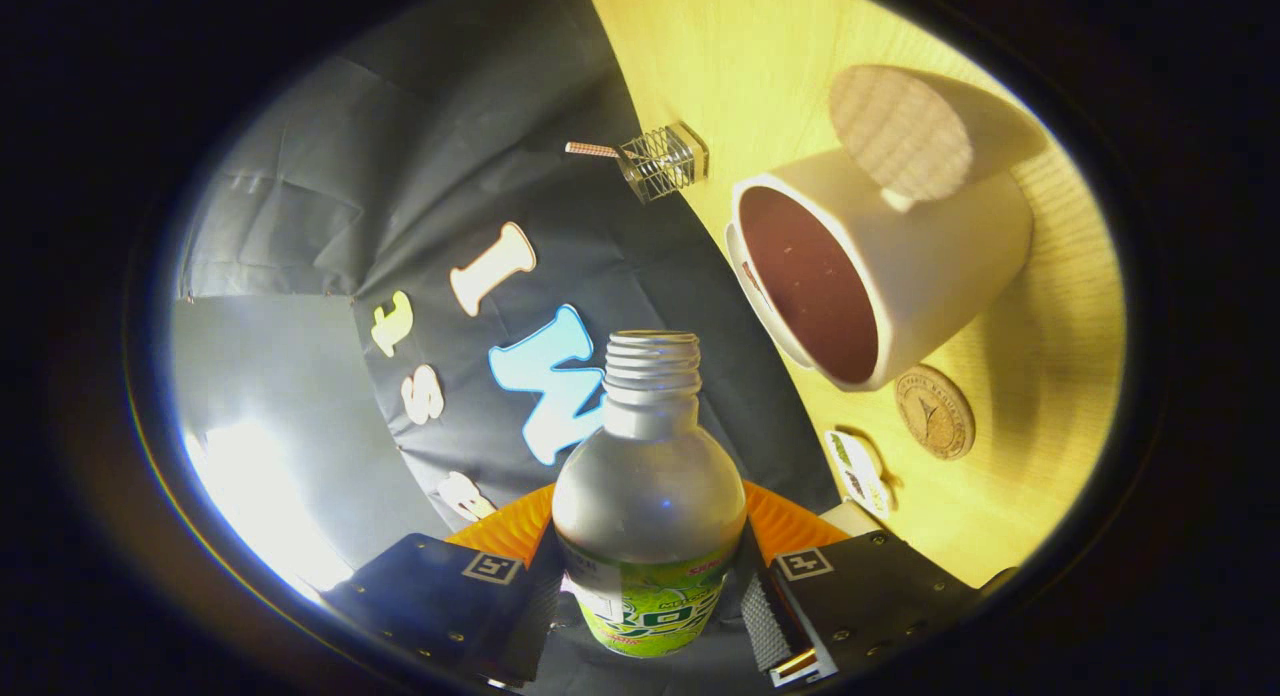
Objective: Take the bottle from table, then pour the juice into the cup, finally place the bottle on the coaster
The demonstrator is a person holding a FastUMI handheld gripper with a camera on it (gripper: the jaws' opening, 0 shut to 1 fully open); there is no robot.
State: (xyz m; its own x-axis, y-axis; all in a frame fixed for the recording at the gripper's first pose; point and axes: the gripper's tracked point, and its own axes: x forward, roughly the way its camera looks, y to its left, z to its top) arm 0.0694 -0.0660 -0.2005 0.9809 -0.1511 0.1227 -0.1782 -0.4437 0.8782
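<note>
My gripper (650, 606) is shut on a clear plastic bottle (648, 496) with a green label, both fingers pressing its sides. The bottle has no cap; its threaded neck points away from the fingers. The whole view is rolled, so the wooden table (1040, 456) runs up the right side. A white cup (890, 261) with a dark inside stands on the table beyond the bottle's mouth and off to the right, apart from it. A round cork coaster (934, 412) lies on the table next to the cup's base.
A small wire rack with a stick (655, 161) stands at the table's far edge by the black cloth wall. A pale cylinder with a woven-looking end (915, 126) stands behind the cup. A small white oval sticker or tag (858, 473) lies near the coaster.
</note>
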